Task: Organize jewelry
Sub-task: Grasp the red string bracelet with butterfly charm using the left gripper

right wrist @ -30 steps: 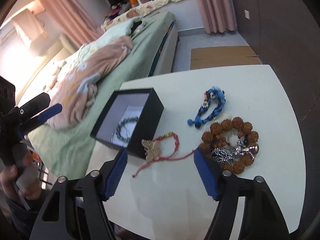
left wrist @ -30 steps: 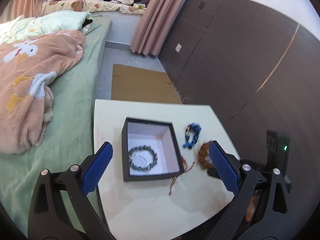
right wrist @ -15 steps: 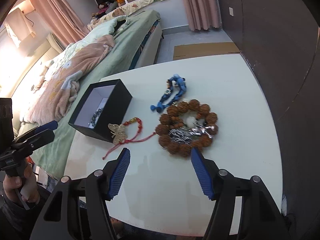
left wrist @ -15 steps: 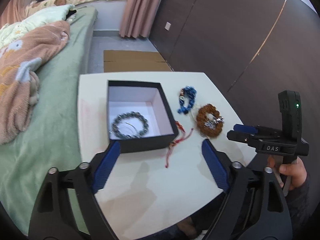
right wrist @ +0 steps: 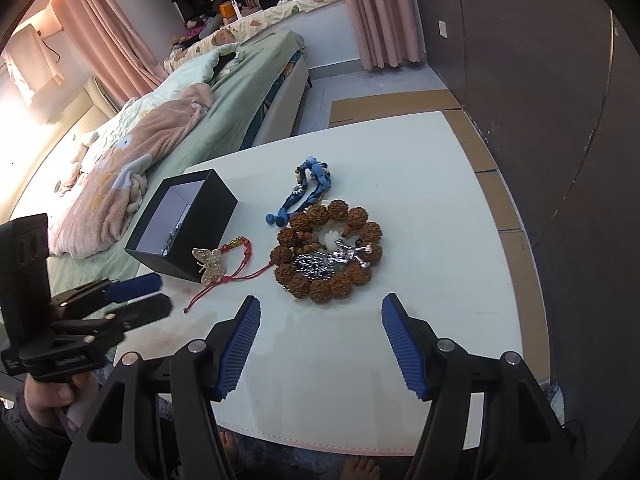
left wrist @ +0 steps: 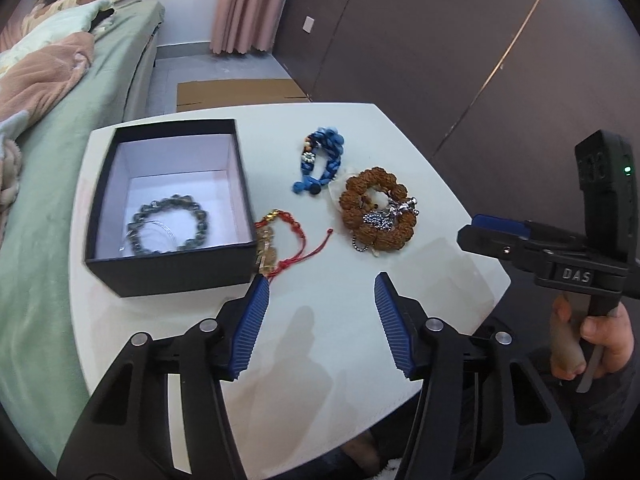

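On the white table (left wrist: pixel 320 340) stands an open black box (left wrist: pixel 100 184) with a grey bead bracelet (left wrist: pixel 170 224) inside. A red cord bracelet (left wrist: pixel 294 236) with a gold butterfly charm leans on the box's right wall. Further right lie a blue braided bracelet (left wrist: pixel 324 158) and a brown seed-bead bracelet (left wrist: pixel 360 204) with silver pieces on it. My left gripper (left wrist: pixel 322 280) hovers just in front of the red cord, its jaws closing with nothing between them. My right gripper (right wrist: pixel 321 300) is open in front of the brown bracelet (right wrist: pixel 328 256), holding nothing.
A bed (right wrist: pixel 240 92) with a green sheet and pink blanket runs along the table's left side. Flat cardboard (left wrist: pixel 236 94) lies on the floor beyond the table. A dark panelled wall (left wrist: pixel 440 40) stands close on the right. Bare feet (right wrist: pixel 360 468) show under the near edge.
The left gripper has dropped lower and closer to the red cord bracelet, and its jaws have narrowed. The right gripper has shifted right, from the red cord to the brown bracelet.
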`<control>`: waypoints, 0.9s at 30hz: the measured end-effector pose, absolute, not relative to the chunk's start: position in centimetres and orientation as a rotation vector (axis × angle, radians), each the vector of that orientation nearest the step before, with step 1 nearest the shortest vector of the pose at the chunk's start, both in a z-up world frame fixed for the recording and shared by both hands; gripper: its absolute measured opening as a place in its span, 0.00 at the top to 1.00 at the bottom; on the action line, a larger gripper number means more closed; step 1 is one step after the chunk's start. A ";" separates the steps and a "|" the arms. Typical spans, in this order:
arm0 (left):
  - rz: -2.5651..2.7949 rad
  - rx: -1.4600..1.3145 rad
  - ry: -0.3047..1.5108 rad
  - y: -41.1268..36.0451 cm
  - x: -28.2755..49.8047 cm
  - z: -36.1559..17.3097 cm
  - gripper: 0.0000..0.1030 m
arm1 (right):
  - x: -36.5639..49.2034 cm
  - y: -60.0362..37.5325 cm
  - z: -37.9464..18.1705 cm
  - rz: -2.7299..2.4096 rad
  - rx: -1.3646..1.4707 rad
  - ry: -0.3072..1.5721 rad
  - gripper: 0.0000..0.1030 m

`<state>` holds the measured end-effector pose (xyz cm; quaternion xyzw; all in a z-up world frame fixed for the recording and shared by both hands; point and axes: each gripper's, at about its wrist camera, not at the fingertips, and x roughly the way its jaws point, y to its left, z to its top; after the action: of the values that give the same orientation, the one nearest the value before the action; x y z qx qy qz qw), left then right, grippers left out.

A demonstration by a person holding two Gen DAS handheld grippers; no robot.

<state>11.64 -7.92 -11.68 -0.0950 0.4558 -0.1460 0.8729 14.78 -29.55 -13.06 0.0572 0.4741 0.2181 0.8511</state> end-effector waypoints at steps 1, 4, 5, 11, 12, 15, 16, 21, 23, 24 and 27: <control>-0.299 -0.194 0.954 -8.2 11.8 -11.9 0.46 | 14.9 -29.9 -13.2 0.455 0.125 1.002 0.39; -0.276 -0.195 0.961 -8.5 12.4 -12.5 0.46 | 15.0 -30.8 -13.3 0.443 0.138 1.003 0.39; -0.265 -0.196 0.962 -8.5 12.7 -12.7 0.46 | 15.0 -31.1 -13.4 0.438 0.142 1.004 0.39; -0.181 -0.166 0.955 -8.6 13.4 -13.4 0.46 | 15.0 -31.9 -13.5 0.433 0.150 1.004 0.39; -0.170 -0.166 0.954 -8.5 13.5 -13.5 0.46 | 15.0 -31.9 -13.5 0.435 0.149 1.004 0.39; -0.154 -0.181 0.960 -8.1 14.0 -13.8 0.46 | 14.9 -31.6 -13.4 0.442 0.146 1.001 0.39; -0.146 -0.176 0.960 -8.1 14.1 -14.0 0.46 | 14.9 -31.5 -13.4 0.443 0.141 1.000 0.39; -0.110 -0.163 0.956 -8.1 14.8 -14.8 0.52 | 14.9 -31.2 -13.4 0.447 0.133 0.999 0.39; -0.094 -0.169 0.950 -7.9 15.2 -14.9 0.58 | 14.9 -31.1 -13.5 0.444 0.130 0.999 0.39; -0.092 -0.180 0.949 -7.7 15.4 -14.9 0.59 | 14.9 -31.1 -13.5 0.443 0.128 1.000 0.39; -0.092 -0.192 0.964 -7.7 15.8 -15.3 0.59 | 14.9 -31.1 -13.6 0.438 0.124 1.005 0.39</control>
<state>15.84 -7.71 -15.33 -0.0921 0.4628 -0.0440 0.8806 14.89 -31.10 -13.61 0.0589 0.4775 0.2083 0.8515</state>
